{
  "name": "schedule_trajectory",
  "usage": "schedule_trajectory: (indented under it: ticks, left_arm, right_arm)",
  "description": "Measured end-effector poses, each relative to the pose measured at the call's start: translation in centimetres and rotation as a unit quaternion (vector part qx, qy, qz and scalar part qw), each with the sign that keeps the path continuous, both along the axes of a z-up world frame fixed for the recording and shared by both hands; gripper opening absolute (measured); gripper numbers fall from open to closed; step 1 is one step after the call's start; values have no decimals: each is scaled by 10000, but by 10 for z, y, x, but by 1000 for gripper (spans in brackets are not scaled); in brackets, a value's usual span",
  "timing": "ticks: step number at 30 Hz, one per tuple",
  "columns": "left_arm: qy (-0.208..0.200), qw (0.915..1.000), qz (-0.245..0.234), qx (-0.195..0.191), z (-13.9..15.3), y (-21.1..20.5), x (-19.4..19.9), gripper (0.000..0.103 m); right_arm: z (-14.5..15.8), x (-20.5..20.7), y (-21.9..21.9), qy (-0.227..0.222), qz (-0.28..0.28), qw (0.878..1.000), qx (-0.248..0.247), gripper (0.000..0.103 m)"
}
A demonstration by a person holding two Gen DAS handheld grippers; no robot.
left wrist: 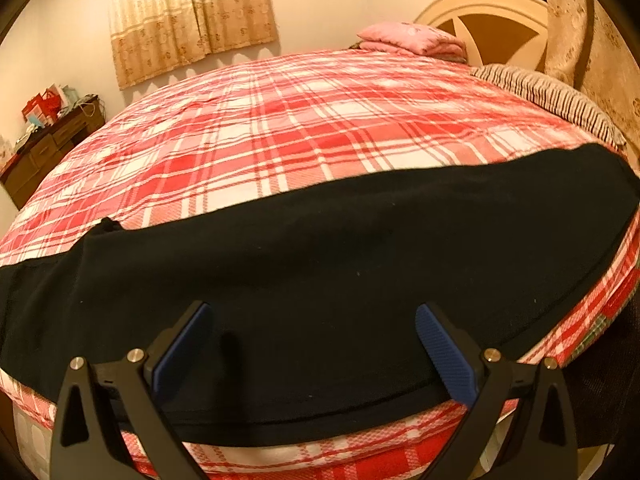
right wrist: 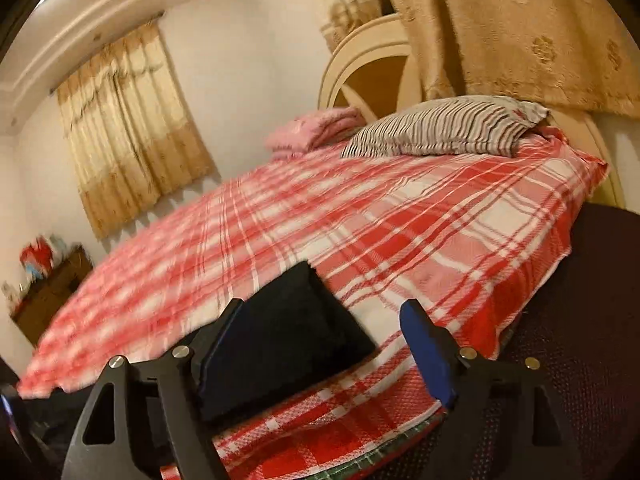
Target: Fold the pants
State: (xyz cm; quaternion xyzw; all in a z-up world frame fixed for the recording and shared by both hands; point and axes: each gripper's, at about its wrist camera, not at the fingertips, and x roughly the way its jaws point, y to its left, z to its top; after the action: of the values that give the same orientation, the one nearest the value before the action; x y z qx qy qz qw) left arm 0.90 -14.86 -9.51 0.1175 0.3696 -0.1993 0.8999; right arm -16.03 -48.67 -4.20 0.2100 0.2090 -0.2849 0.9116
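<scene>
Two fisheye views over a bed w/ a red, pink and white plaid cover. All places are given relative to this bed.

Left wrist view: black pants lie flat along the bed's near edge, stretched from one side of the pic to the other, w/ the lower hem running just above the bed's side. The left gripper hovers over the pants' near edge, jaws wide apart, blue pads facing each other; black cloth shows between the fingers but the pads don't press it. At the bed's far end: a folded pink blanket, a striped pillow and a cream headboard. Beyond the bed's far-left side stands a dark wood dresser w/ red and white items on top; beige curtains hang on the wall behind.

Right wrist view, tilted & partly blurred: one end of the pants rests on the bed's near edge as a dark rectangular shape. The right gripper is spread open around it; the left finger sits close beside the cloth, the right finger stands clear over plaid. Can't tell if the left pad touches the fabric. No clamping is visible. A dark mesh surface, maybe a chair, sits right of the bed's near corner.
</scene>
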Motion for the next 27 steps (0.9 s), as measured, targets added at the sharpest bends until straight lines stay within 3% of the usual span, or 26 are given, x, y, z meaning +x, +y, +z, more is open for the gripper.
schedule_trajectory:
  ticks: [3,5,11,16,19,21,23,26,27]
  left_arm:
    - [43,10000,36,-24,0,2,2,103]
    - [66,9999,65,-42,0,3,4,103]
    - [-38,9990,330,-303,14,27,14,103]
    - [-445,9948,800,-444,36,72,21,103]
    - [-553,9917,1066,-461,42,97,26,103]
    - [-564,9891,1257,-516,44,116,31,103]
    - [-561,9865,1435,-561,43,134,34,103]
    - [-536,9820,1699,-632,40,157,40,103]
    - [-509,9809,1763,-652,37,163,42,103]
  right_arm:
    - [-6,12,-3,318,58,9994,93,74]
    - [-8,16,-2,471,210,9986,78,19]
    - [-3,16,14,282,435,9986,101,15]
    - [35,47,100,-28,1524,9872,-471,15]
    - [44,81,174,0,2473,9660,-759,15]
    - [35,104,230,175,3126,9446,-983,15]
    - [13,126,287,475,3772,9167,-1233,15]
    - [-27,147,349,863,4244,8866,-1625,15]
    - [-37,151,362,932,4299,8820,-1690,16]
